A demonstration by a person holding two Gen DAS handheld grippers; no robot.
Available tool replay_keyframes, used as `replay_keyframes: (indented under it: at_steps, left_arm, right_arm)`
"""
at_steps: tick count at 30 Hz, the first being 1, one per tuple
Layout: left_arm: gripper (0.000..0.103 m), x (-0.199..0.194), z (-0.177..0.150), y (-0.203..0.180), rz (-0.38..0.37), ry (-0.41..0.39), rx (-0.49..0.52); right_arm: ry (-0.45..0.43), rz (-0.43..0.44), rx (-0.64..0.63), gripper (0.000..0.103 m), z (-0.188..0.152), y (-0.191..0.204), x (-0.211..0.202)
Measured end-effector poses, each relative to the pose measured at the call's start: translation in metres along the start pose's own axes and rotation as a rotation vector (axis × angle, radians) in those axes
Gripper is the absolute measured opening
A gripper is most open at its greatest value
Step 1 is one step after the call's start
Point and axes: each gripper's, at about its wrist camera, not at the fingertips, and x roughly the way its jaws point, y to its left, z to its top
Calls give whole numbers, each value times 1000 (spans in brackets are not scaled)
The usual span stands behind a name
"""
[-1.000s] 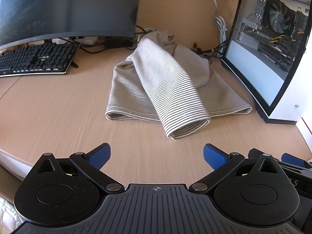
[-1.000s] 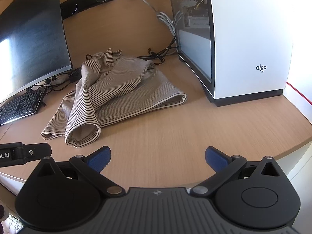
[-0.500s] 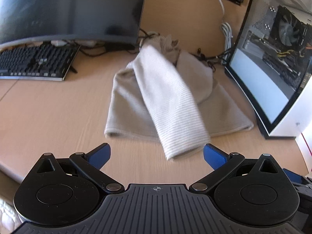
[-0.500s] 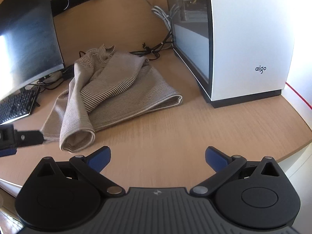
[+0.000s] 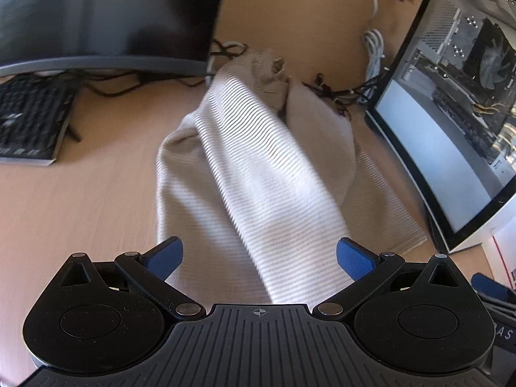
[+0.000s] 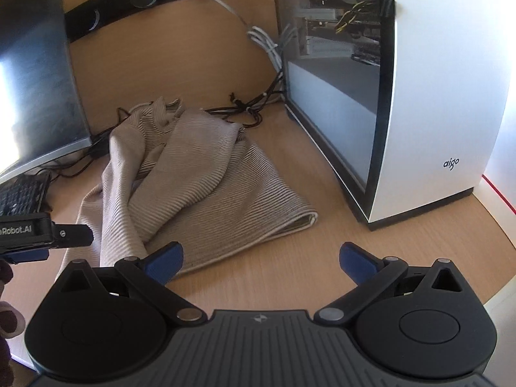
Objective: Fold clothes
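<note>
Nearest the lens, the left gripper (image 5: 259, 254) has its blue fingers (image 5: 163, 255) spread wide with nothing clamped; the near end of the striped garment (image 5: 258, 174) lies between them. That placement reads as lining up on the sleeve end to take hold of it, though whether the fingers touch cloth or table cannot be told, since the very end of the sleeve is hidden under the gripper body. The right gripper (image 6: 261, 259) is likewise wide open and empty, its left fingertip over the garment's near hem and its right one over bare table (image 6: 371, 245); it seems positioned for the hem corner (image 6: 308, 219) just ahead.

The garment lies crumpled in the middle of the table, one sleeve draped diagonally across the body, so it probably needs spreading before any fold. The left view is motion-blurred, and the stripes smear into pale cloth.

Farther back, a keyboard (image 5: 30, 122) sits to the left under a dark monitor (image 5: 106, 16), and a white computer case (image 6: 435, 96) stands just right of the garment. Tangled cables (image 6: 248, 109) run behind the collar; where they end is cut off.
</note>
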Motion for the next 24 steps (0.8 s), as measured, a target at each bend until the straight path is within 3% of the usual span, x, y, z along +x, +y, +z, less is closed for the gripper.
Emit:
replay_keyframes:
  at_steps: [5,9,13,15,18,24]
  left_arm:
    - [103,27,29,7,-64,-10,54]
    - [103,55,43,14,-144,36,50]
    - [103,78,44,24,-174,103,24]
    - [103,86,41,34,-185,142,-39]
    - [103,84,39,42,-214,125,-55]
    - [103,85,36,33,-182,143,16]
  right_arm:
    - [28,-46,45,103,9,19,15]
    - [31,-73,55,103,18,32,25]
    - [19,-75,33,103,36,40,38]
    - [26,-39,23,103,48,43,52]
    - [50,30,9,103,65,46,81]
    - [186,202,5,103,78,53,165]
